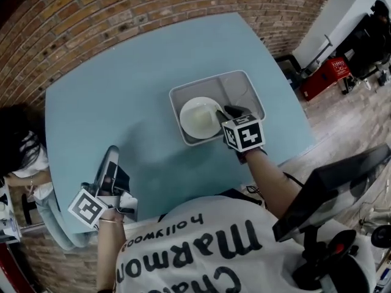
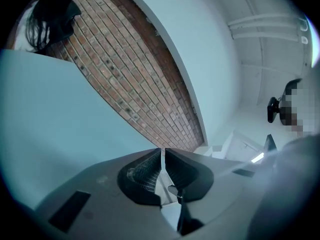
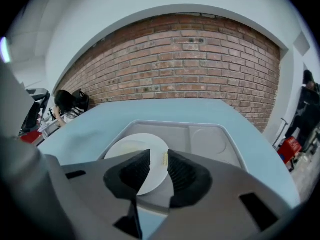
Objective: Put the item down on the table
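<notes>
A round white plate [image 1: 198, 118] lies in the large compartment of a grey tray [image 1: 241, 78] on the light blue table [image 1: 122, 90]. My right gripper [image 1: 222, 112] hovers at the plate's right rim. In the right gripper view its jaws stand apart over the plate [image 3: 132, 145], with the rim showing in the gap and nothing clamped, so the right gripper [image 3: 159, 156] is open. My left gripper [image 1: 112, 155] sits at the table's near left edge, far from the tray. In its own view the left gripper [image 2: 163, 152] is shut and empty, pointing up at the brick wall.
The tray's small compartments [image 3: 215, 139] are bare. A person with dark hair [image 1: 18, 136] sits at the table's left side. A brick wall [image 1: 91, 11] runs behind the table. A red box [image 1: 327, 75] and a black stand [image 1: 330, 191] are on the floor to the right.
</notes>
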A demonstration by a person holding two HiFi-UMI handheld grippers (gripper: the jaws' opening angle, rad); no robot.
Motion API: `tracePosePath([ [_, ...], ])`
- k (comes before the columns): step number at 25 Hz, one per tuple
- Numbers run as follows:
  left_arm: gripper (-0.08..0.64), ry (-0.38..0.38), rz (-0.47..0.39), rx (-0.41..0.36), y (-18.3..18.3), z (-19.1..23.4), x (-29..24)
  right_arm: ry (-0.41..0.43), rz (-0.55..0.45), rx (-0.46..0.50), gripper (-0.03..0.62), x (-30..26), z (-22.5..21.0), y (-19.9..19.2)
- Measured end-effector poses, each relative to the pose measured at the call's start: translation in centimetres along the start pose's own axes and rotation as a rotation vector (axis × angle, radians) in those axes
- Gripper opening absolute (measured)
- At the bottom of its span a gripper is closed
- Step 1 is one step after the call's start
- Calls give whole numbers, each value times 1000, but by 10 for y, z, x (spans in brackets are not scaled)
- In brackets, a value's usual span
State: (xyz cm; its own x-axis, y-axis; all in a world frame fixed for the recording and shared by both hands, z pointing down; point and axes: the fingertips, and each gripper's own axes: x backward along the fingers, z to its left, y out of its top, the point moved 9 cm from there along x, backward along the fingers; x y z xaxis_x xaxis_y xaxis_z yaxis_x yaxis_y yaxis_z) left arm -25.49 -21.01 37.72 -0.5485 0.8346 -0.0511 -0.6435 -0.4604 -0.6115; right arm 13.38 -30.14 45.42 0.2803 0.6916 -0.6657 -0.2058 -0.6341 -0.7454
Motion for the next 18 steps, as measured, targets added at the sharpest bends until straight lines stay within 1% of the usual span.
tracePosePath([
  [4, 31, -38, 22, -12, 4, -4, -13, 20, -23, -2, 110, 14, 10, -6],
  [7, 31, -43, 47, -14, -2, -5, -18, 44, -30, -9, 110, 19, 18, -13],
  [8, 31, -43, 63, -31, -4, -6, -19, 56, -29, -15, 110, 21, 21, -16],
  [11, 31, -58, 122, -131, -7, -10, -21, 101, -36, -31, 107, 28, 32, -22],
  [13, 31, -56, 152, -178, -9, -10, -20, 128, -36, -30, 95, 33, 40, -26],
  [14, 31, -56, 164, -195, -11, -10, -20, 137, -35, -30, 72, 36, 43, -28],
  [15, 31, -57, 176, -209, -13, -11, -21, 143, -34, -32, 34, 39, 44, -29],
  [18, 31, -65, 202, -231, -16, -14, -22, 160, -30, -41, 12, 43, 47, -31],
])
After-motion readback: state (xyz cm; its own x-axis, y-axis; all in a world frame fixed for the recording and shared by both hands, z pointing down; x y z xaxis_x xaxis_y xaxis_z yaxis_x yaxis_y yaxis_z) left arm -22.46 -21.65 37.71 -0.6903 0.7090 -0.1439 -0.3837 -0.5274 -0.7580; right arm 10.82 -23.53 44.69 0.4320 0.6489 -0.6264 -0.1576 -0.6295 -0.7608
